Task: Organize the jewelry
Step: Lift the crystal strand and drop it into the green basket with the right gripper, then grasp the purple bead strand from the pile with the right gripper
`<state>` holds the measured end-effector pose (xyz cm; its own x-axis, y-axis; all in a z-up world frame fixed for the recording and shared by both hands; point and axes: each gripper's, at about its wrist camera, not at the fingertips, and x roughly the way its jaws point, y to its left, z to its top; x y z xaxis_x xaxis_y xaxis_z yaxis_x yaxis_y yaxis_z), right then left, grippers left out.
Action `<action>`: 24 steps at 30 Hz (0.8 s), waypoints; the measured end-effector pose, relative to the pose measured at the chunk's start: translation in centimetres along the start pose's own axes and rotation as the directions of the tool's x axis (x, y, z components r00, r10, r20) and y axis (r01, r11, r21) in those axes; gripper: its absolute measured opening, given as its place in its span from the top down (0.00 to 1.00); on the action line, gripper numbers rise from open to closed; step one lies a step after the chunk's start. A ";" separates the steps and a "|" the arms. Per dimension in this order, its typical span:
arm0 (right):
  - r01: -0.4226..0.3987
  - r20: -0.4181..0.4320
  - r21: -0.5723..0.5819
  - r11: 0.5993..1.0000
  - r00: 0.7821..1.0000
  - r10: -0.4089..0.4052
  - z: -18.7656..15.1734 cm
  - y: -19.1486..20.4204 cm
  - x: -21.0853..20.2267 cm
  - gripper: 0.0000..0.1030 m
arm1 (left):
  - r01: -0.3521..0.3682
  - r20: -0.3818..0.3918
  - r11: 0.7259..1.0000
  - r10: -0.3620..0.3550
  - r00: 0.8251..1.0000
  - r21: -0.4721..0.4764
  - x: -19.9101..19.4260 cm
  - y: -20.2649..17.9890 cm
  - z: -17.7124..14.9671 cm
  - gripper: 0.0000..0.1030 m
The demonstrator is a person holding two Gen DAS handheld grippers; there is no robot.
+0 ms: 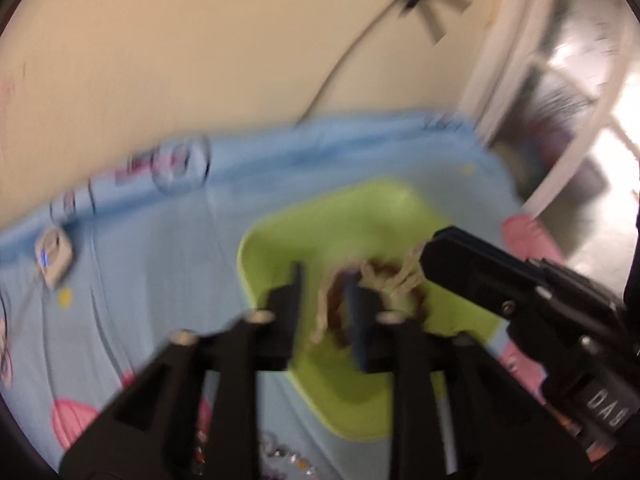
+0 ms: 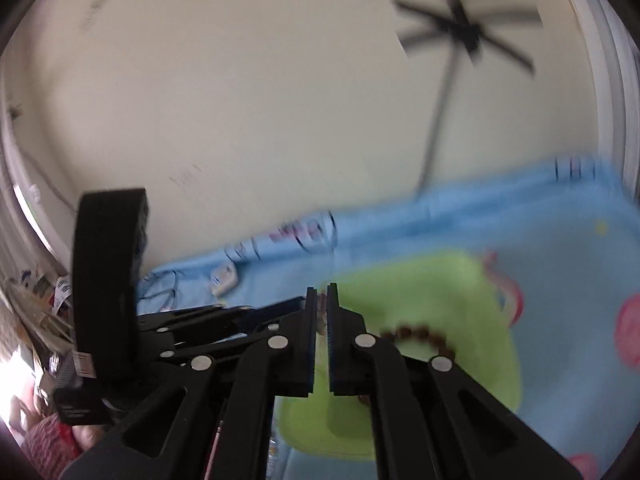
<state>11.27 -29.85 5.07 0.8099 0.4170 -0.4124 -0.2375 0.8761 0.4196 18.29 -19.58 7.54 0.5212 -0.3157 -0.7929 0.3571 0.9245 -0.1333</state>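
Left gripper [image 1: 326, 300] jaws apart, bracelet [image 1: 376, 292] w/ cream cord between them at frame centre, over green tray [image 1: 280, 236]. Right gripper [image 2: 322, 312] pinches the cord. Bracelet nearly placed; sparkly bits [image 1: 288, 460] bottom edge prob. left.

Cream wall [image 2: 240, 100], dark taped cross [image 2: 464, 32] on it, blue patterned bedsheet [image 1: 160, 280], white door frame [image 1: 516, 80]
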 end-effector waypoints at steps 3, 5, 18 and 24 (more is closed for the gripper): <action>-0.055 -0.046 0.143 0.988 0.997 0.062 -1.6 -2.4 1.9 1.00 | 0.024 -0.011 0.999 -0.024 1.000 -0.030 0.3 0.7 -1.4 0.61; -0.048 -0.041 0.163 0.986 0.998 0.056 -2.0 -2.8 1.9 0.97 | -0.005 0.017 1.000 0.006 1.000 -0.016 -1.0 0.5 -2.2 0.50; -0.058 0.094 0.036 0.998 0.994 0.055 -5.4 2.3 -3.5 0.65 | -0.010 0.302 0.996 0.037 0.952 -0.089 -10.4 7.0 -9.3 0.36; -0.092 0.012 -0.064 0.994 0.996 0.093 -11.1 6.3 -1.4 0.65 | -0.134 0.290 0.976 0.180 0.940 -0.172 -10.7 12.4 -16.0 0.35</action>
<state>2.66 -22.24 -0.73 0.7908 0.4940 -0.3615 -0.3452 0.8476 0.4030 4.71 -1.26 4.86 0.7793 -0.1919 -0.5966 0.1452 0.9813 -0.1260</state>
